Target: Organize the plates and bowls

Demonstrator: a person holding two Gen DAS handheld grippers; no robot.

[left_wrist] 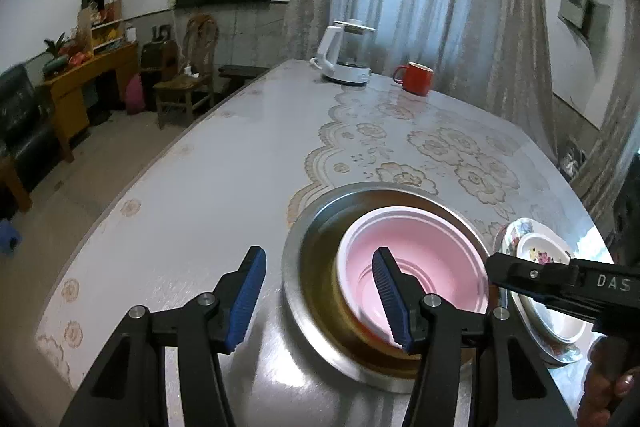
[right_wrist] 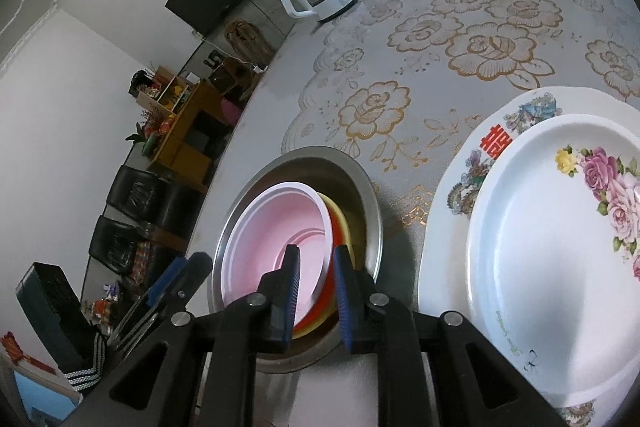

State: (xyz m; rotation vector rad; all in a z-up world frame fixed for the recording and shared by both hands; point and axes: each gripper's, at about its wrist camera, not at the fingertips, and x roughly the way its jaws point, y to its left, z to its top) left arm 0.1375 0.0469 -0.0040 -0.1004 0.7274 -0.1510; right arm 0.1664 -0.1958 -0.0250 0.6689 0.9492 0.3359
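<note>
Left tool (left_wrist: 320,301): fingers spread wide apart, holding nothing, poised above the near-left rim of the steel basin (left_wrist: 298,247); its right finger overlaps the basin in this view. The steel basin stands near the desk's (left_wrist: 208,187) near edge and holds a nested stack of bowls: a pink bowl (left_wrist: 416,247) on top, tilted, with a yellow bowl (right_wrist: 340,217) and a red bowl (right_wrist: 320,311) beneath it. Right tool (right_wrist: 316,301): fingers drawn close with a narrow gap, set on either side of the pink bowl's near rim; whether they press the rim cannot be told. Just right of the basin, a white rose-patterned plate (right_wrist: 540,267) lies on a larger floral plate (right_wrist: 452,195), near the desk's near-right edge. At the far edge stand a white kettle (left_wrist: 346,57) and, to its right, a red mug (left_wrist: 416,78).
</note>
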